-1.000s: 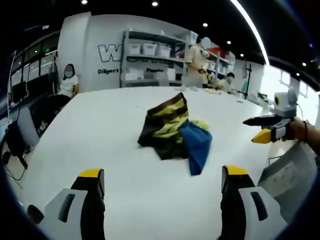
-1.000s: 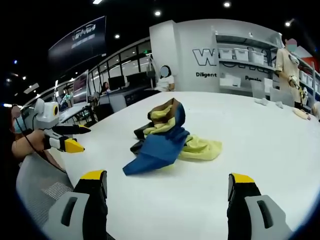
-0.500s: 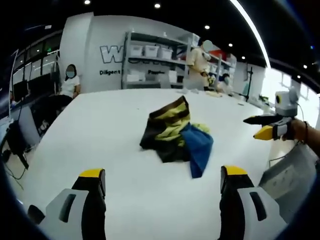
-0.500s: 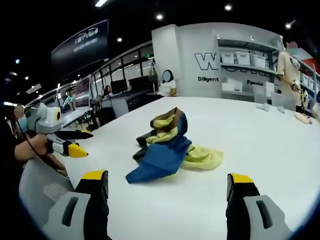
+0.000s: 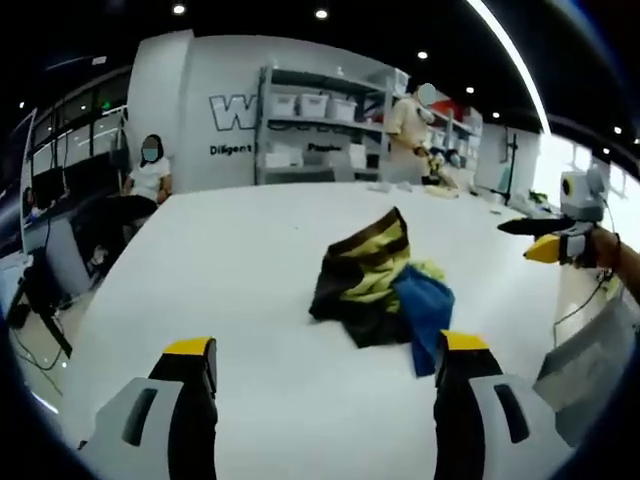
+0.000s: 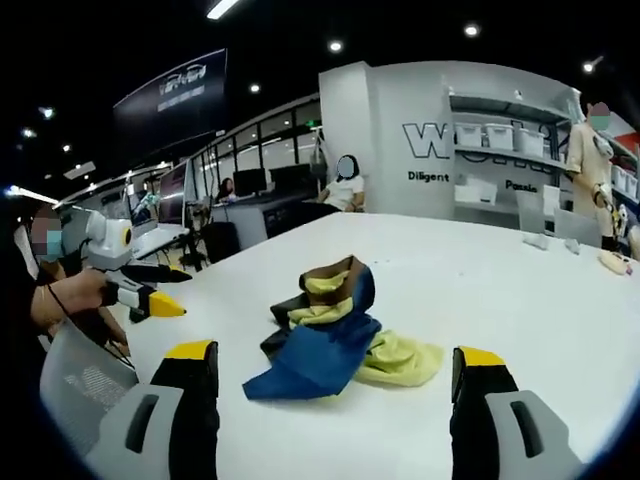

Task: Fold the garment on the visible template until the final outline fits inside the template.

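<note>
Garment bunched, both grippers clear

The crumpled garment [image 5: 380, 290] lies mid-way across the white table [image 5: 230, 250], brown, yellow and blue folds heaped together. The left gripper [image 5: 315, 360] and right gripper [image 6: 335, 365] hover apart from it, jaws spread wide, holding nothing

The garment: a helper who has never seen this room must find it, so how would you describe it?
Look at the big white table in front of the wall of shelves. Near its middle lies the garment, a crumpled heap of cloth. It is the one coloured thing on the white top: dark brown with yellow stripes, a blue part and a pale yellow part.
</note>
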The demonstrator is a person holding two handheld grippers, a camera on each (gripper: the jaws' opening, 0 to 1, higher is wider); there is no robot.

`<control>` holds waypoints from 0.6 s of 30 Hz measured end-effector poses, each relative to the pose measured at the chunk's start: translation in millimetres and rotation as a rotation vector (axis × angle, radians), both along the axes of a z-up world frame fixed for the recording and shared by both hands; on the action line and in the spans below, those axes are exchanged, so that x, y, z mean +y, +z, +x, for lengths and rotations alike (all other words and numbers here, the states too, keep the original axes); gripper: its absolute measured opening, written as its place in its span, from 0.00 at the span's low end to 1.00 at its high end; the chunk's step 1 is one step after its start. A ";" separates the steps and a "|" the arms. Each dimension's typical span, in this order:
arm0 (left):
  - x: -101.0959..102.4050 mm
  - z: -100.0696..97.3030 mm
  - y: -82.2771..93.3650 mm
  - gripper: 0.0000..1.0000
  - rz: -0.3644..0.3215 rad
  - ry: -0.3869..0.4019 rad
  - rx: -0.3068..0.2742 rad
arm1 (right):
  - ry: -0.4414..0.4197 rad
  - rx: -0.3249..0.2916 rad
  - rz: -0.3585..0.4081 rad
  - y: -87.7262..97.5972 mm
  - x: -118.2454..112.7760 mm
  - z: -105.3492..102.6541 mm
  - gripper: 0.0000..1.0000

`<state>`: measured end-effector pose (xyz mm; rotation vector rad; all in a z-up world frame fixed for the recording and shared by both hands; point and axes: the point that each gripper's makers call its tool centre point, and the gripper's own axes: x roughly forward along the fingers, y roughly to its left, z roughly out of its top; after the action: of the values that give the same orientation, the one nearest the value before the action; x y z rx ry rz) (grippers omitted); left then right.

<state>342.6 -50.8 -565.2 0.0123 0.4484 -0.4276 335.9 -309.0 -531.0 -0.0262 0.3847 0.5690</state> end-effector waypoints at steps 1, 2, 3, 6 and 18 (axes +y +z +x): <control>0.6 2.0 -0.4 0.85 0.000 -0.001 0.004 | 0.005 0.001 -0.005 -0.5 0.3 3.7 0.95; -0.2 3.7 -1.2 0.84 -0.021 0.003 0.026 | 0.007 0.002 -0.009 -0.8 0.1 6.1 0.94; -2.7 4.0 -1.7 0.83 -0.054 0.005 0.050 | 0.008 0.005 -0.012 -1.0 0.0 9.1 0.94; -4.1 13.4 1.7 0.84 -0.071 -0.003 0.043 | 0.004 0.000 -0.009 0.5 -1.7 18.4 0.92; -5.9 52.6 -5.0 0.82 -0.042 -0.009 0.053 | -0.017 -0.014 -0.042 -5.8 -14.4 60.2 0.84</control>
<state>395.2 -56.7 -570.3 -0.0379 0.4919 -0.4469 396.1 -323.4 -536.8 -0.0669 0.3831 0.5438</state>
